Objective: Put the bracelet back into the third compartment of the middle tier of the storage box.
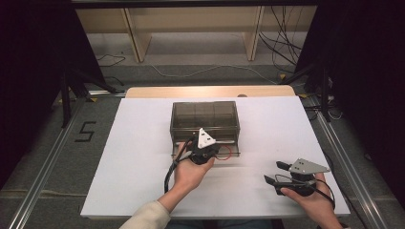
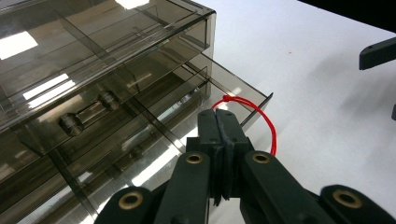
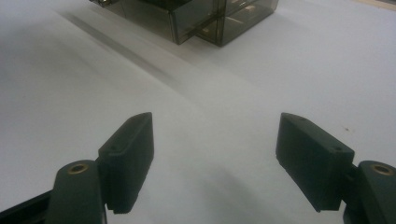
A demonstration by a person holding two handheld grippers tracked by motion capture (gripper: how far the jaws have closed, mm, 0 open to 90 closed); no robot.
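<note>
High view: my left gripper [image 1: 203, 153] sits at the front of the smoked plastic drawer box [image 1: 204, 116] in the middle of the white table [image 1: 133, 157], over its pulled-out bottom drawer [image 1: 229, 151]; a red cord loop [image 1: 225, 152] shows just beside it. My right gripper [image 1: 278, 172] is well apart, parked near the table's front right, jaws spread, nothing in them. Left gripper view: jaws pressed fully together, and the red cord loop [image 2: 266, 122] arcs out from between the tips, so I read it as pinched there. It hangs above the open drawer [image 2: 224, 93], near its front right corner; the drawer above, with a bar handle [image 2: 88, 114], is closed. Right gripper view: both pads [image 3: 130, 154] wide apart over bare table [image 3: 224, 140], box corner [image 3: 196, 23] far ahead. Status, my judgement: drawer is open and the cord is picked up and brought to it. Left to do: lower the loop into a compartment, release, then probably push the drawer shut. I can't tell which compartment it's aimed at.
</note>
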